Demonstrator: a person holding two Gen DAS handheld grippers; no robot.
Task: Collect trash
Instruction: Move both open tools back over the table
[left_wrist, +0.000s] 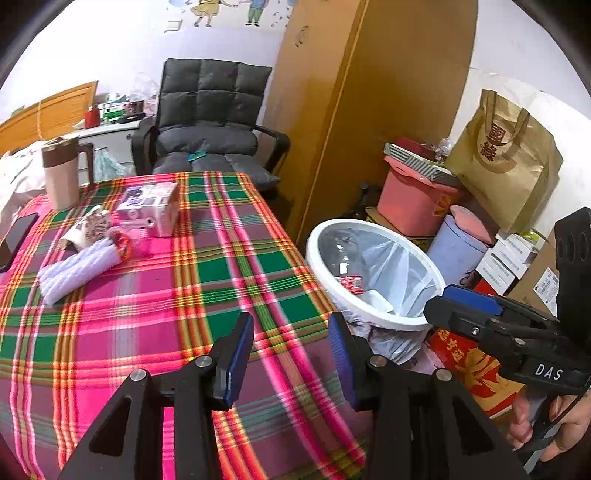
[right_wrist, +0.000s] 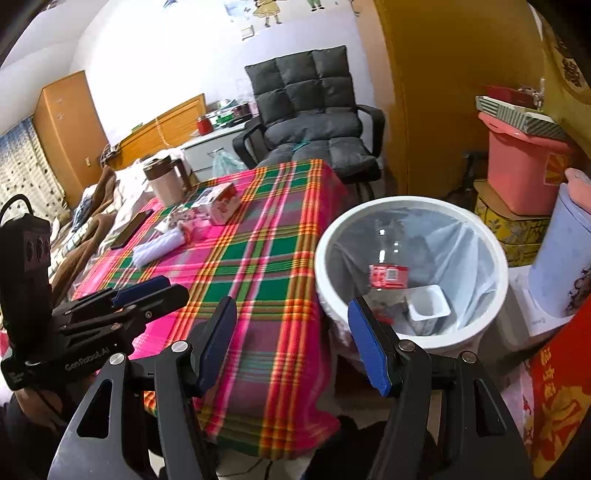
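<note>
Both tongs (left_wrist: 291, 354) (right_wrist: 291, 343) agape (seemingly empty), level

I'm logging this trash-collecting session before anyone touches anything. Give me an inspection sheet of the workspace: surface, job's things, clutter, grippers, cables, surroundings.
Surface: table under a plaid cloth, near half bare.
Job's things: white bin with a clear liner stands beside the table; inside lie a red-labelled bottle and a white cup. On the cloth, a carton and crumpled wrappers.
Clutter: mug, phone, folded white cloth.
Grippers: left gripper open, empty, over the cloth; right gripper open, empty, at the table's edge by the bin.
Cables: nothing seen on the table.
Surroundings: grey chair, wardrobe, pink box, paper bag.
</note>
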